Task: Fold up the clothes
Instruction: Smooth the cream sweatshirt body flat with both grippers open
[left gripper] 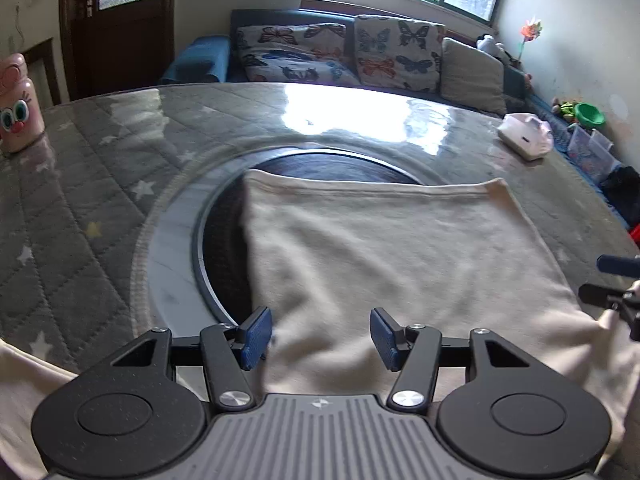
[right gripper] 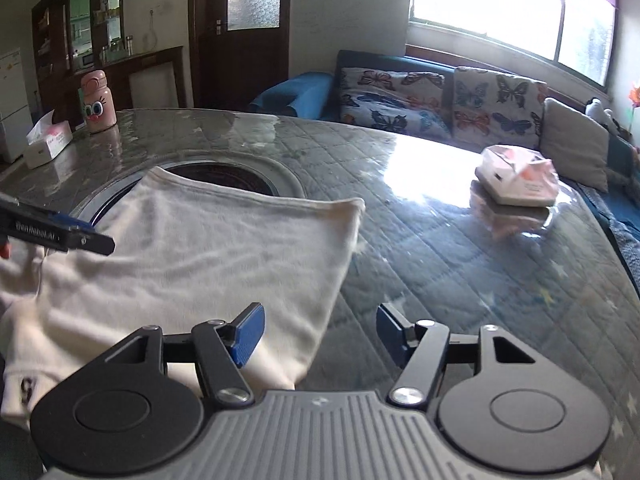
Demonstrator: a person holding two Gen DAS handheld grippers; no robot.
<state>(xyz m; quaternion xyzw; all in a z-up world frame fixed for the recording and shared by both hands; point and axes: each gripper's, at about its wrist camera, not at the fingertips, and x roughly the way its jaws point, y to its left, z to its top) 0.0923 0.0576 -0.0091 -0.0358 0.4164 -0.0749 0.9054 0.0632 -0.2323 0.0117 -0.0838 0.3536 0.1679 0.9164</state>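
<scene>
A cream garment (left gripper: 400, 248) lies spread flat on the glass-topped table, its far hem over the dark round inset. My left gripper (left gripper: 320, 338) hovers open over the garment's near left part, blue pads apart with nothing between them. In the right wrist view the same garment (right gripper: 192, 256) fills the left half. My right gripper (right gripper: 318, 334) stands open over its near right edge, left pad above the cloth, right pad above the table, gripping nothing. The right gripper's fingers (left gripper: 612, 280) show at the right edge of the left view, and the left gripper's fingers (right gripper: 60, 234) at the left edge of the right view.
The table (right gripper: 460, 280) has a grey quilted star-pattern cover under glass, with a dark round inset (left gripper: 224, 216). A pink bottle (right gripper: 98, 102) and tissue box (right gripper: 46, 142) stand far left. A white and pink packet (right gripper: 516, 178) lies far right. A sofa with butterfly cushions (left gripper: 340, 54) is behind.
</scene>
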